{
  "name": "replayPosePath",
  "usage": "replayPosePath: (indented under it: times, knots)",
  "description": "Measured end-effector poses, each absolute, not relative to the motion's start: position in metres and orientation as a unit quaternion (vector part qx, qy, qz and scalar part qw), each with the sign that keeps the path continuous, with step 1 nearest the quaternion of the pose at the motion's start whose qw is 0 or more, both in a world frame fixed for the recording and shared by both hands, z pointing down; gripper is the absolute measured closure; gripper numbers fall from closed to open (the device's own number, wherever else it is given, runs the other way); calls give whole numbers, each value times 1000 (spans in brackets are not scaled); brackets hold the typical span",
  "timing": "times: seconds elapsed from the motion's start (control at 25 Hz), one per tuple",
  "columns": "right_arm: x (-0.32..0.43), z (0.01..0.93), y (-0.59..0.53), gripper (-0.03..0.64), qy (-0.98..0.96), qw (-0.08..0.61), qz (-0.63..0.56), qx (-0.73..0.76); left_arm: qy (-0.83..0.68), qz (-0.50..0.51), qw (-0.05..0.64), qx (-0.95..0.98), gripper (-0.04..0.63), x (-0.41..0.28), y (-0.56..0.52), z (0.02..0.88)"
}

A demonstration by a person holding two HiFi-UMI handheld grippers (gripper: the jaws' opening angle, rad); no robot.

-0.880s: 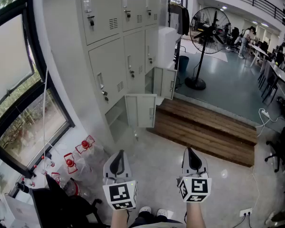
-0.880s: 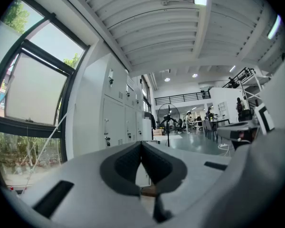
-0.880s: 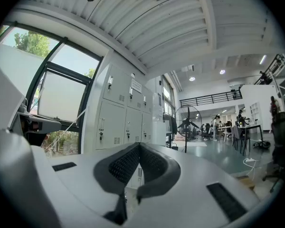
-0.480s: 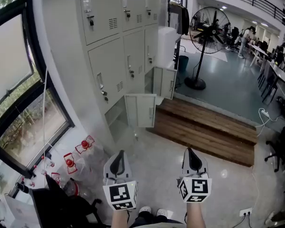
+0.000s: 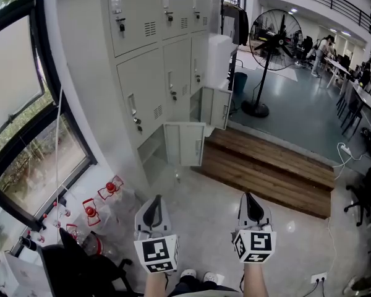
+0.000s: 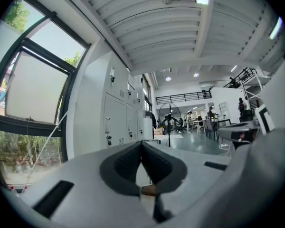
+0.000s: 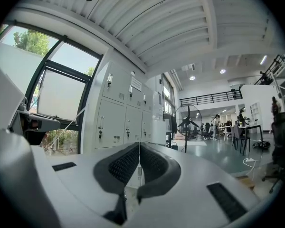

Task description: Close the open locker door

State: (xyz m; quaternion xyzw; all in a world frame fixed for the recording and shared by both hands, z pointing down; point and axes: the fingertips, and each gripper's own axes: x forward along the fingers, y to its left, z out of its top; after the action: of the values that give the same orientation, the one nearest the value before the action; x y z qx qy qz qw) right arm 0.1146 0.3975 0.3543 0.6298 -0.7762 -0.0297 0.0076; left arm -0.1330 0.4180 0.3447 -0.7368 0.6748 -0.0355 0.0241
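Head view has the left gripper and the right gripper low and side by side, each clenched with its jaws pressed together on nothing. Both point toward the lockers and are well apart from them. The open locker door swings out from the lockers' bottom row. A second door stands open farther along the lockers. A wooden step lies at the lockers' foot, and a fan stands beyond their far end.
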Motion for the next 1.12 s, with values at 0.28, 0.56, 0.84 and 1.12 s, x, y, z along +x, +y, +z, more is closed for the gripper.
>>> replayPosePath:
  times: [0.28, 0.56, 0.84, 1.12]
  knots:
    - [84, 354, 383, 462, -804, 6, -33, 594, 675, -33, 25, -737, 592, -146, 406, 345]
    - [57, 360, 366, 367, -814, 5, -22, 580, 675, -36, 24, -737, 592, -168, 391, 349]
    - [45, 372, 358, 364, -812, 11, -8, 583, 672, -46, 18, -739, 592, -182, 383, 360]
    - [42, 382, 345, 364, -809, 6, 9, 587, 676, -46, 14, -735, 592, -190, 372, 364]
